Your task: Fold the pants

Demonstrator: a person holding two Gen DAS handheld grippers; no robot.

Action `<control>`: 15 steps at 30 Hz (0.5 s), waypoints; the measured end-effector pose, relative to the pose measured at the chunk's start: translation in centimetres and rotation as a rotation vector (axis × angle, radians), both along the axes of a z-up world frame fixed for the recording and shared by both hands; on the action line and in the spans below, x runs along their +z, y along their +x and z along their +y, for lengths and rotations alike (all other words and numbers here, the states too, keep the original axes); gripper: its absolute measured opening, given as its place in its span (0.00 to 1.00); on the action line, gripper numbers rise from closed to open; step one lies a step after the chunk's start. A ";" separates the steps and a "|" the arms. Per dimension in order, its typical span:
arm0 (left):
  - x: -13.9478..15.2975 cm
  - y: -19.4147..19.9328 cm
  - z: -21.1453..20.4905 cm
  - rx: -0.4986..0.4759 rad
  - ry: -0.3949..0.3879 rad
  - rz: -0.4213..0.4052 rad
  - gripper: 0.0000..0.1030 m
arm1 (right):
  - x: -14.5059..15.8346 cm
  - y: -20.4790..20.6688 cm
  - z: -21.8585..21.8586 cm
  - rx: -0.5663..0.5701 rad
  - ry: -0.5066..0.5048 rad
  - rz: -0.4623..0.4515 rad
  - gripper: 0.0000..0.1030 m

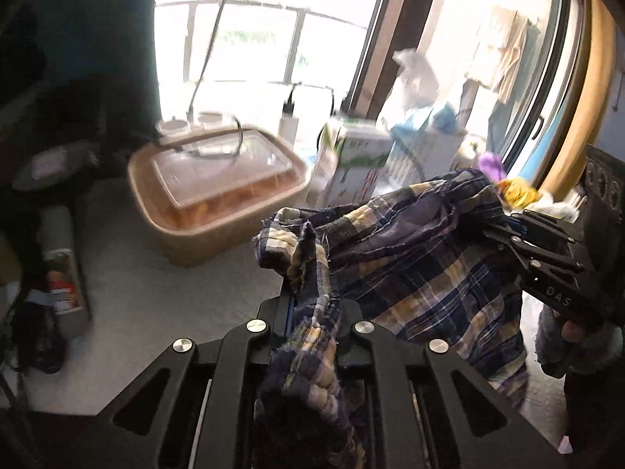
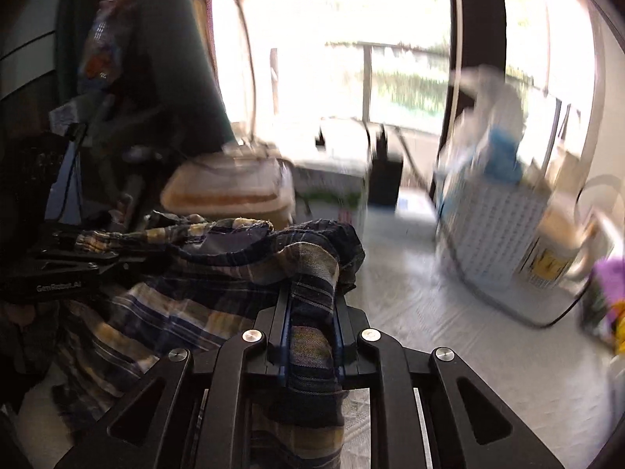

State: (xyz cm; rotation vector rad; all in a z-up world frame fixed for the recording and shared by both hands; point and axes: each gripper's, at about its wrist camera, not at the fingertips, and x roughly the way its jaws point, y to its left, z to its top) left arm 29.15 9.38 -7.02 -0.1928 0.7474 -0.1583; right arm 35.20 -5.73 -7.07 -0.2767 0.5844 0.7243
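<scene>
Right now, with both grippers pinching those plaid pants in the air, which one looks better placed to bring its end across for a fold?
Probably the left gripper: the plaid pants bunch thickly between its fingers. The right gripper is shut on a thinner edge.

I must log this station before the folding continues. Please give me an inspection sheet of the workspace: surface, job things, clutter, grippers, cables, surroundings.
Surface: pale cloth-covered surface, bare in the middle.
Job's things: plaid pants lifted off the surface, stretched between both grippers.
Clutter: tan lidded tub, green-and-white carton, white perforated basket with blue stuff, can lying on its side, purple and yellow items.
Grippers: left gripper shut on the pants; right gripper shut on the pants.
Cables: dark cable hanging over the tub; another looping round the basket.
Surroundings: bright windows, dark curtain; view blurred.
</scene>
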 end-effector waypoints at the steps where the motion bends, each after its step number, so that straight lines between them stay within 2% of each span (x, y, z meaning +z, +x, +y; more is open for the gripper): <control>1: 0.7 -0.6 0.0 0.004 -0.001 -0.016 0.11 | 1.1 -0.9 0.1 0.002 0.005 -0.032 0.16; 8: 6.2 -6.1 0.6 0.036 0.010 -0.150 0.11 | 7.6 -7.1 -1.0 0.032 0.054 -0.196 0.16; 15: 11.1 -12.6 1.7 0.079 0.076 -0.281 0.11 | 12.5 -13.5 0.0 0.094 0.098 -0.318 0.16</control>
